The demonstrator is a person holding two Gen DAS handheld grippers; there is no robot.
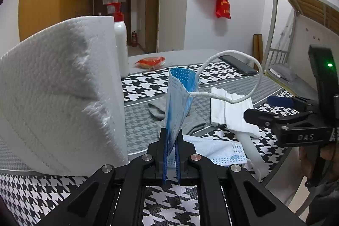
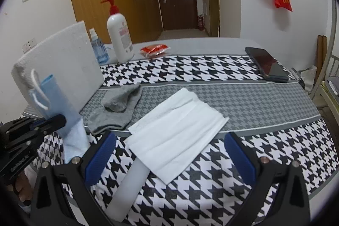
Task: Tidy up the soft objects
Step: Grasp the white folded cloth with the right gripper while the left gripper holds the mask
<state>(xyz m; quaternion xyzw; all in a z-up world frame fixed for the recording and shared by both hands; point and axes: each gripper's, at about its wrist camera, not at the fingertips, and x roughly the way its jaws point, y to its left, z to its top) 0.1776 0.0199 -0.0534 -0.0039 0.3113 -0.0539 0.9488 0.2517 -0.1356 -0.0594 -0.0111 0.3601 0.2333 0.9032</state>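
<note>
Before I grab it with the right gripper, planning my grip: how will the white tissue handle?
The tissue will probably flop: it is thin, with soft folds. It looks very light, so a push would likely slide or crumple it. One end drapes over a white tube, which might roll when the tissue lifts.
</note>
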